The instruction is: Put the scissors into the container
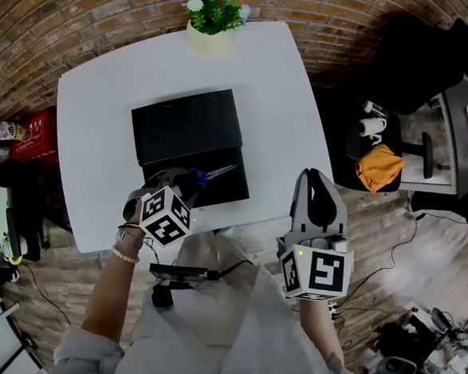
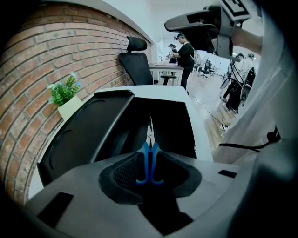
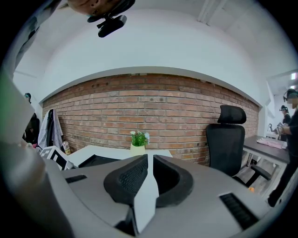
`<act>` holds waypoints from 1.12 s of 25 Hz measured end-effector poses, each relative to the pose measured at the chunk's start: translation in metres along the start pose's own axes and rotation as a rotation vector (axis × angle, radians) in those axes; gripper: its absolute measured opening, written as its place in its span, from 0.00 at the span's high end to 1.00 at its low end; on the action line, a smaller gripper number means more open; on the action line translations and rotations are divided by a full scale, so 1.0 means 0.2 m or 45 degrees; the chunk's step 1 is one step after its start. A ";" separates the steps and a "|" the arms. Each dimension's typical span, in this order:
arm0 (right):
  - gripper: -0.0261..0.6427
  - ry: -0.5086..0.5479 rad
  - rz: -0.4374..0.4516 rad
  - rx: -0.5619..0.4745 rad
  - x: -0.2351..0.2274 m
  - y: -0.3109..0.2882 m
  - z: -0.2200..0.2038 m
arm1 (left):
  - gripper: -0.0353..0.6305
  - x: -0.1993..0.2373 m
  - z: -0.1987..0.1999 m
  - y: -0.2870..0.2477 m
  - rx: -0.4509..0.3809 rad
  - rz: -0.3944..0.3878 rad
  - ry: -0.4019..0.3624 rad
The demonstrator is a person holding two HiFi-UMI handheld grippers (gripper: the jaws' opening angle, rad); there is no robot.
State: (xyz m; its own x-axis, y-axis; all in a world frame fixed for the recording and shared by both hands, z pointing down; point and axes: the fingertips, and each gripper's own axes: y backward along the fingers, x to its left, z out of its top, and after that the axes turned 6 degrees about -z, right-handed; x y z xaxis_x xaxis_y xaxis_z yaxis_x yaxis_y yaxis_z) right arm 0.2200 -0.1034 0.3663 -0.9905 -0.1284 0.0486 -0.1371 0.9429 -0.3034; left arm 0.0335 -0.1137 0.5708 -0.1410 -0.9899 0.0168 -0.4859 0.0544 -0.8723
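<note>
Both levelled forward: left hand-held gripper [image 1: 183, 182] clamped on scissors [image 1: 217, 172] over container [image 1: 182, 127], right hand-held gripper [image 1: 314, 181] closed, empty.

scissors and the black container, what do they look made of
Scissors: handles look like smooth blue plastic; blades are grey with a glint, likely steel. Container: flat matte black with crisp edges, probably rigid plastic or coated card; the pictures leave it open.
</note>
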 end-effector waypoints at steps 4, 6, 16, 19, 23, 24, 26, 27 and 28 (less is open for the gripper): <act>0.87 0.020 0.044 -0.025 0.05 0.00 0.05 | 0.77 0.02 0.09 0.16 -0.186 0.068 0.101; 0.87 0.029 0.074 -0.042 0.08 -0.01 0.08 | 0.81 0.07 0.14 0.28 -0.291 0.154 0.146; 0.87 0.087 0.266 -0.143 0.35 -0.02 0.27 | 0.90 0.26 0.30 0.98 -0.730 0.603 0.342; 0.87 0.099 0.327 -0.173 0.44 -0.02 0.32 | 0.91 0.26 0.32 1.14 -0.797 0.684 0.358; 0.87 0.125 0.412 -0.213 0.54 -0.01 0.38 | 0.91 0.23 0.31 1.33 -0.881 0.793 0.389; 0.87 0.132 0.428 -0.223 0.56 0.00 0.40 | 0.92 0.22 0.31 1.38 -0.905 0.811 0.399; 0.87 0.152 0.466 -0.240 0.60 0.01 0.42 | 0.92 0.20 0.30 1.45 -0.940 0.843 0.416; 0.87 0.163 0.486 -0.247 0.62 0.01 0.43 | 0.92 0.20 0.29 1.48 -0.947 0.858 0.423; 0.87 0.171 0.504 -0.253 0.64 0.02 0.44 | 0.92 0.19 0.28 1.50 -0.953 0.873 0.432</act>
State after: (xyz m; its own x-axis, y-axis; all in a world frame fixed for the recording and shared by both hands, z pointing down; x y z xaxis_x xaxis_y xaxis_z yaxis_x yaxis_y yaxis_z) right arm 0.0921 -0.1440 0.2879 -0.9550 0.2817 0.0925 0.2681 0.9537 -0.1362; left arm -0.0683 -0.1429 0.2825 -0.7614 -0.6355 -0.1278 -0.6011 0.7660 -0.2276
